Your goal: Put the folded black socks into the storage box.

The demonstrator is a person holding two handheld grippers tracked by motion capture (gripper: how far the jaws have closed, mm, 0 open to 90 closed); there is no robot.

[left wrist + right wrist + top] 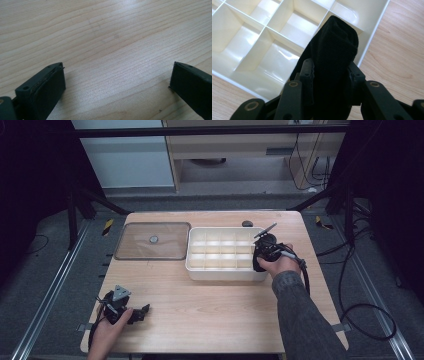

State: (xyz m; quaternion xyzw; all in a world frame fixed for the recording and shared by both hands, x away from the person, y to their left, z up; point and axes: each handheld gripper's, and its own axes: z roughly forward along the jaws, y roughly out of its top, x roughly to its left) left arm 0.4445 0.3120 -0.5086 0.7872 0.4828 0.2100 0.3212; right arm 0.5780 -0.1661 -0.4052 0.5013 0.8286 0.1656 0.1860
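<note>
Right claw (331, 75) pinching black fabric roll (334, 50) – upright over tray (249, 82), left claw (117, 82) spread

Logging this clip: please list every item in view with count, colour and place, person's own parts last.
table: one, light wood, centre.
compartment tray: one, cream-white, table's right half.
clear lid: one, transparent with dark rim, left of the tray.
small dark object: one, behind the tray; identity unclear.
black fabric piece: one, clamped above the tray's right end.
left gripper: black, open, near-left over bare table.
right gripper: black, shut on the fabric.
</note>
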